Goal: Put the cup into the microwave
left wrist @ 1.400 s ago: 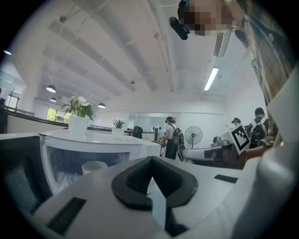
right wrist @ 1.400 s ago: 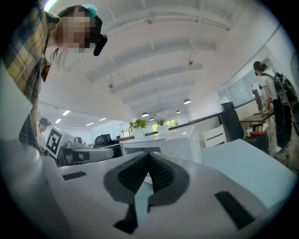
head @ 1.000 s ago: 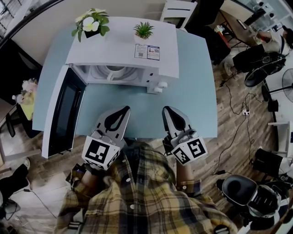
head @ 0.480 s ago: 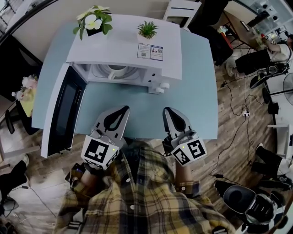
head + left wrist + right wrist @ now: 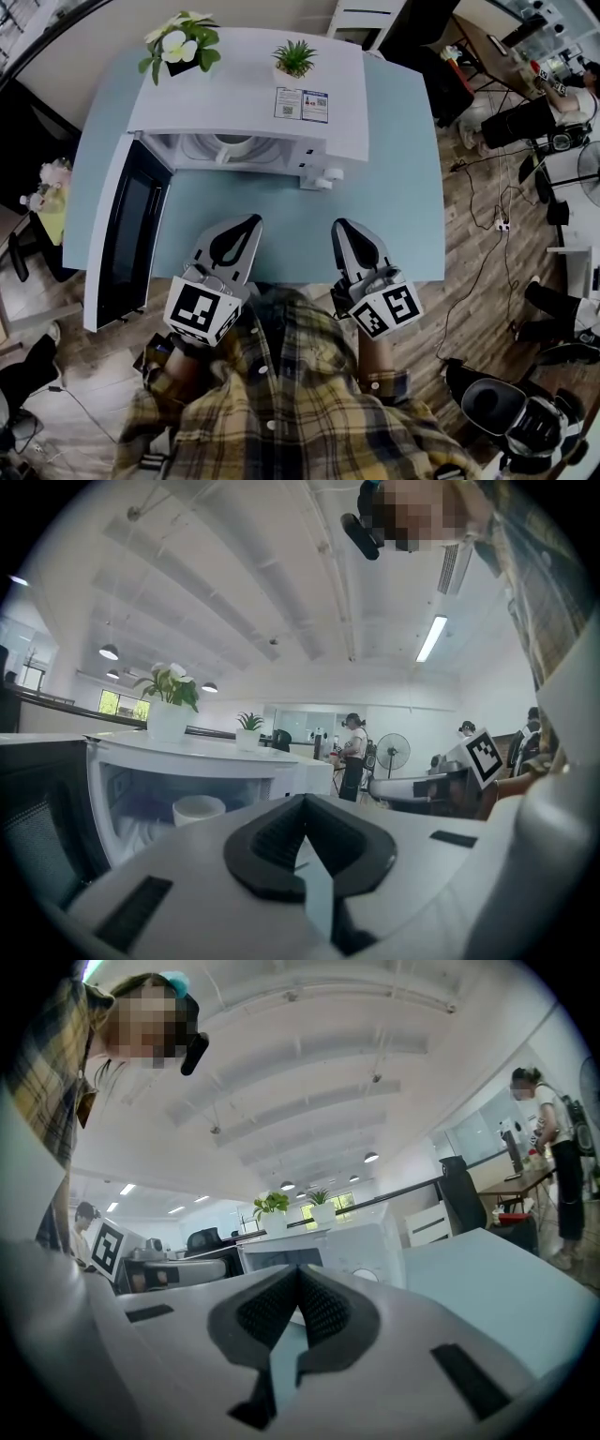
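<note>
A white cup [image 5: 231,144] stands inside the open white microwave [image 5: 246,105] at the back of the light blue table [image 5: 401,192]. The left gripper view shows the cup [image 5: 198,809] upright in the cavity, ahead and to the left of the jaws. My left gripper [image 5: 249,222] hovers over the table's near part, shut and holding nothing, well short of the microwave. My right gripper [image 5: 340,226] sits beside it, also shut and holding nothing. In their own views, the left gripper [image 5: 302,800] and the right gripper [image 5: 298,1270] each show jaw tips that meet.
The microwave door [image 5: 128,242] hangs wide open at the left, reaching the table's front. Two potted plants [image 5: 180,48] [image 5: 294,61] sit on the microwave's top. Office chairs [image 5: 502,398], cables and people fill the floor at the right.
Both grippers stay where they were. The head view shifts slightly, and the people at the far right move about.
</note>
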